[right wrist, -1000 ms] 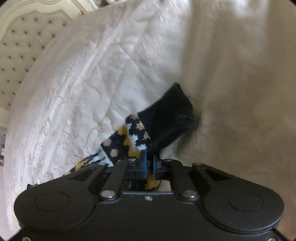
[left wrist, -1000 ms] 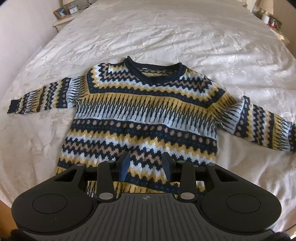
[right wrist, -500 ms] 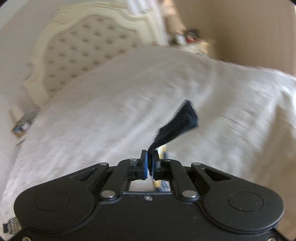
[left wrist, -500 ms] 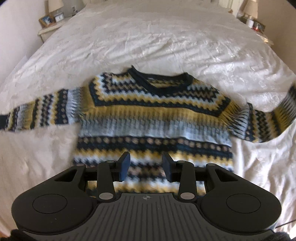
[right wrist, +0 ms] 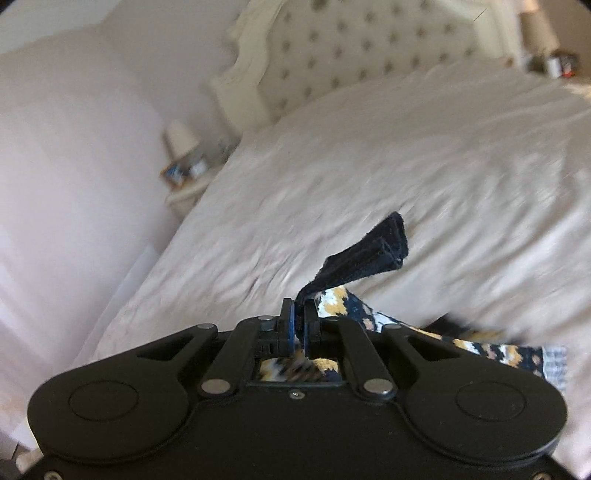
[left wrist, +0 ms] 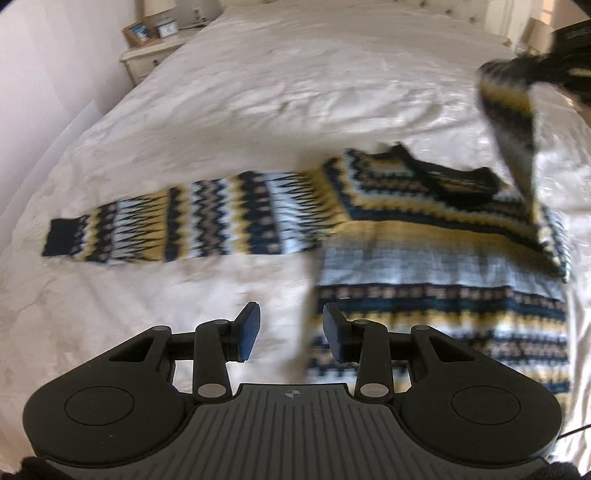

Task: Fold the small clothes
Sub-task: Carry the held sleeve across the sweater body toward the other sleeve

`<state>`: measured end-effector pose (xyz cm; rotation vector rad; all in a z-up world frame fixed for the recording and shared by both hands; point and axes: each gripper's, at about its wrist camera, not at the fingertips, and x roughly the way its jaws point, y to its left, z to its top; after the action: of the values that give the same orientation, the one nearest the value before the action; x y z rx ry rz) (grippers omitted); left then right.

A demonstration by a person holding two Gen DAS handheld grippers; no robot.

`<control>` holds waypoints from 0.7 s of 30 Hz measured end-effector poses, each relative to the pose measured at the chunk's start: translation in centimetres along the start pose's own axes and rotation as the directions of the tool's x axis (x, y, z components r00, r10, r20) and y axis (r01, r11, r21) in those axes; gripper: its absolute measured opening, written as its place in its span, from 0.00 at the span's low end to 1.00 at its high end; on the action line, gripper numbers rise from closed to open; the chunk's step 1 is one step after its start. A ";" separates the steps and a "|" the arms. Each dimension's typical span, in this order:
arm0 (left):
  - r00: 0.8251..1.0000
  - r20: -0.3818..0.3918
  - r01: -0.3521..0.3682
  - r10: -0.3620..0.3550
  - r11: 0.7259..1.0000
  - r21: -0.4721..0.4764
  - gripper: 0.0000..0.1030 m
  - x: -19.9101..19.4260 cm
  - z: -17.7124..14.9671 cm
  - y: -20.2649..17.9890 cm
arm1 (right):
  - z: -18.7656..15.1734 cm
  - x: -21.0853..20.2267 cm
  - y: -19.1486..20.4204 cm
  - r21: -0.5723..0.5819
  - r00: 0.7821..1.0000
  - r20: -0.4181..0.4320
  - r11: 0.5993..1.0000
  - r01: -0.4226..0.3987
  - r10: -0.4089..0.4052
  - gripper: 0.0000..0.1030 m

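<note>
A small knitted sweater (left wrist: 436,243), striped navy, yellow and pale blue, lies flat on the white bedspread (left wrist: 295,92). Its one sleeve (left wrist: 177,225) stretches out to the left with a navy cuff at the end. My left gripper (left wrist: 290,328) hovers open over bare bedspread just left of the sweater's hem, holding nothing. The other sleeve (left wrist: 513,122) is lifted high over the sweater's collar at the upper right. My right gripper (right wrist: 300,314) is shut on that sleeve near its navy cuff (right wrist: 369,251), which sticks out past the fingertips.
A bedside table (left wrist: 151,55) with a lamp and picture frames stands at the bed's far left. A tufted cream headboard (right wrist: 362,51) rises behind the bed. A pale wall (right wrist: 74,166) runs along the bed's left side. A second lamp (right wrist: 539,29) is at the far right.
My right gripper has lifted the sleeve off the bed and swung it up and over toward the sweater's body. The left gripper has slid left, off the hem to bare bedspread.
</note>
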<state>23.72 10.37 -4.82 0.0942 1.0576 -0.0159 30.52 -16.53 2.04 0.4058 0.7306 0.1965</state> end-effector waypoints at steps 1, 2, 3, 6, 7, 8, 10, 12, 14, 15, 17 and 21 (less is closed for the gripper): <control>1.000 -0.003 -0.005 0.004 1.000 -0.008 0.36 0.1 -0.1 0.7 | -0.8 1.6 0.9 -0.013 1.000 -0.030 1.000 0.000 0.000 0.10; 1.000 -0.007 -0.010 0.010 1.000 -0.020 0.36 0.3 -0.2 1.6 | -1.5 3.2 1.6 -0.024 0.998 -0.059 1.000 0.000 -0.001 0.10; 1.000 -0.012 -0.015 0.014 0.999 -0.031 0.36 0.4 -0.3 2.3 | -2.3 4.8 2.2 -0.035 0.996 -0.088 0.999 -0.002 -0.001 0.10; 0.999 -0.027 -0.024 0.023 0.998 -0.054 0.36 1.1 -0.5 4.2 | -4.7 7.9 3.9 -0.065 0.988 -0.156 0.998 -0.002 -0.008 0.12; 0.999 -0.032 -0.027 0.025 0.998 -0.062 0.36 1.3 -0.4 4.6 | -5.4 9.0 4.4 -0.073 0.984 -0.181 0.997 -0.005 -0.009 0.13; 0.999 -0.036 -0.028 0.026 0.997 -0.068 0.36 1.5 -0.4 4.9 | -6.1 9.7 4.3 -0.079 0.978 -0.207 0.997 -0.009 -0.007 0.19; 0.999 -0.043 -0.025 0.022 0.997 -0.077 0.36 1.9 -0.3 5.3 | -6.9 10.6 6.1 -0.085 0.972 -0.234 0.996 -0.016 -0.004 0.20; 0.999 -0.044 -0.020 0.016 0.997 -0.080 0.36 2.3 -0.1 5.6 | -6.9 10.6 6.1 -0.083 0.968 -0.252 0.996 -0.036 0.014 0.34; 0.999 -0.042 -0.010 0.007 0.997 -0.074 0.36 2.7 0.5 5.2 | -6.8 10.7 6.5 -0.093 0.970 -0.242 0.995 -0.043 0.020 0.48; 0.999 -0.038 -0.004 0.002 0.997 -0.071 0.36 2.8 0.5 5.0 | -6.7 10.3 6.2 -0.097 0.973 -0.232 0.994 -0.042 0.018 0.48; 1.000 -0.028 0.012 -0.013 0.998 -0.059 0.36 3.3 1.3 4.1 | -6.4 9.5 5.1 -0.091 0.975 -0.220 0.996 -0.021 0.000 0.48; 0.999 0.000 0.052 -0.052 0.998 -0.029 0.36 4.2 3.3 1.7 | -6.2 8.6 1.5 -0.068 0.974 -0.206 0.995 0.078 -0.091 0.48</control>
<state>28.73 11.87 -6.76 0.0411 1.0606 -0.0474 32.55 -10.70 -6.68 0.2991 0.9446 0.1816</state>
